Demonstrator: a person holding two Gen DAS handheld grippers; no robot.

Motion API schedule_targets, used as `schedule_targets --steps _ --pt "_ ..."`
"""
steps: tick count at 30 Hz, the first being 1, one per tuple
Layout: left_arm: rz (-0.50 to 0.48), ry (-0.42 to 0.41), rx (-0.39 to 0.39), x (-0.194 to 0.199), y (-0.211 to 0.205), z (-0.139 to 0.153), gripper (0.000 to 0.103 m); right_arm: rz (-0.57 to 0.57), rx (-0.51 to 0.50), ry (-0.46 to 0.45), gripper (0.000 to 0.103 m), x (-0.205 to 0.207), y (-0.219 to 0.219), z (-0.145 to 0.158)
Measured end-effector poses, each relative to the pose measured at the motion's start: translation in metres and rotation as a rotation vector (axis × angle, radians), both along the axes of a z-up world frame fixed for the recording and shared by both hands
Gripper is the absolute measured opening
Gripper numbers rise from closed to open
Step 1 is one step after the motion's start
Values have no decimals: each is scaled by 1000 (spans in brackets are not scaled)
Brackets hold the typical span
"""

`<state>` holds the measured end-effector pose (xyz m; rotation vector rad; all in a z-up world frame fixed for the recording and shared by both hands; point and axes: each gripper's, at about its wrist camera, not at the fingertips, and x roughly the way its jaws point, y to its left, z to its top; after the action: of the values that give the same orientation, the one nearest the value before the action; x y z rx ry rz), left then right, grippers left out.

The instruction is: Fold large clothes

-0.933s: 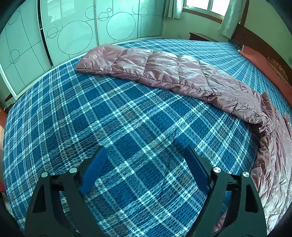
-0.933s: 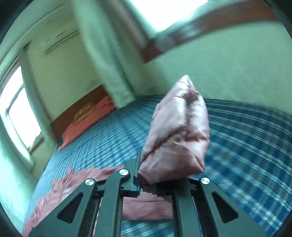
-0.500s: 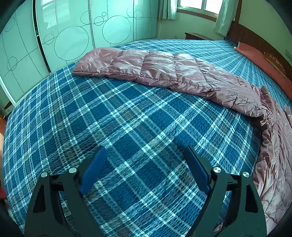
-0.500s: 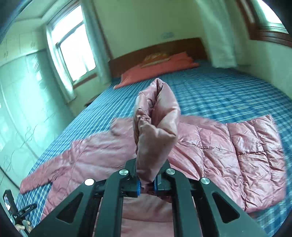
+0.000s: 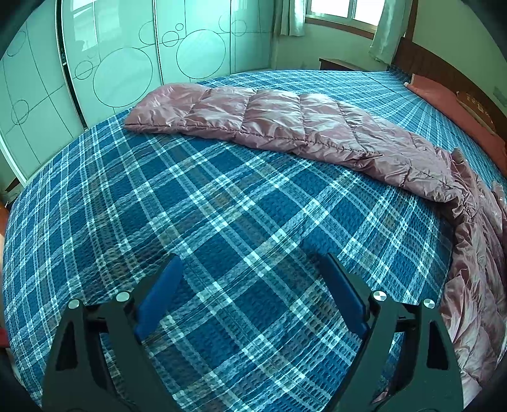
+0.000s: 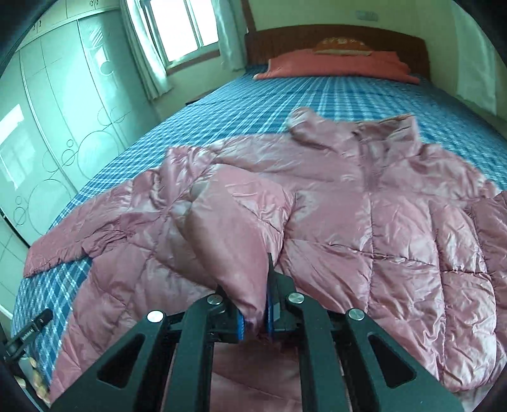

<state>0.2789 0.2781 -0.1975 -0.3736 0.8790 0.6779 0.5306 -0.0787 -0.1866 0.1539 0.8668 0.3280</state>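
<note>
A: Where is the jacket [image 6: 364,222]?

B: Spread over the bed [image 6: 317,95], which wears a blue plaid cover. It is a pink quilted puffer, collar toward the headboard [image 6: 332,35] and the red pillow [image 6: 336,65].

A: And the right claw [image 6: 253,320]?

B: Pinching a fold of the jacket. Its blue pads are pressed together on a puffy part that is lifted above the rest of the garment. Whether that part is a sleeve or a corner of the hem, I cannot tell.

A: The left claw [image 5: 250,294]?

B: Spread wide, nothing between the pads, over bare plaid. Its jaws have just been opening a little further.

A: Does its camera see the jacket at all?

B: Yes. One sleeve [image 5: 269,123] lies stretched flat across the cover, cuff toward the wardrobe [image 5: 111,63] with the circle-patterned doors. The body of the jacket bunches at the right edge of that view, well apart from the left claw.

A: Anything else?

B: A window [image 6: 180,28] with pale curtains beside the headboard.
</note>
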Motion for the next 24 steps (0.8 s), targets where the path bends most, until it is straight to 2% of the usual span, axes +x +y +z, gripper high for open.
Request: schedule_targets --steps 4,5,7,8,9,11,14,16,18,20,22,24 --pt "0 -1 -2 0 0 0 89 54 6 20 12 2 17 5" --pt "0 -2 -2 0 0 -1 89 73 13 25 16 -2 20 8" --pt "0 -1 0 0 0 0 89 110 54 30 33 -12 17 18" --pt "0 0 1 0 0 0 89 118 78 20 47 -20 11 26" --pt "0 1 3 1 0 -1 89 119 101 3 55 -29 1 35" --pt "0 -1 1 0 0 -1 89 106 129 -34 57 -42 -24 53" --pt "0 1 2 0 0 -2 90 29 132 -80 57 -58 -78 73" --pt "0 1 3 0 0 -3 90 -70 85 -87 57 -63 -124 75" --pt "0 1 3 1 -1 -2 90 -173 16 -79 55 -59 -163 65" --pt "-2 4 7 2 0 -3 91 -267 -28 -34 52 -54 -196 45" --pt "-1 3 6 1 0 -3 91 -331 -25 43 52 -48 -221 15" --pt "-1 4 8 2 0 -4 91 -329 -2 126 51 -42 -229 -15"
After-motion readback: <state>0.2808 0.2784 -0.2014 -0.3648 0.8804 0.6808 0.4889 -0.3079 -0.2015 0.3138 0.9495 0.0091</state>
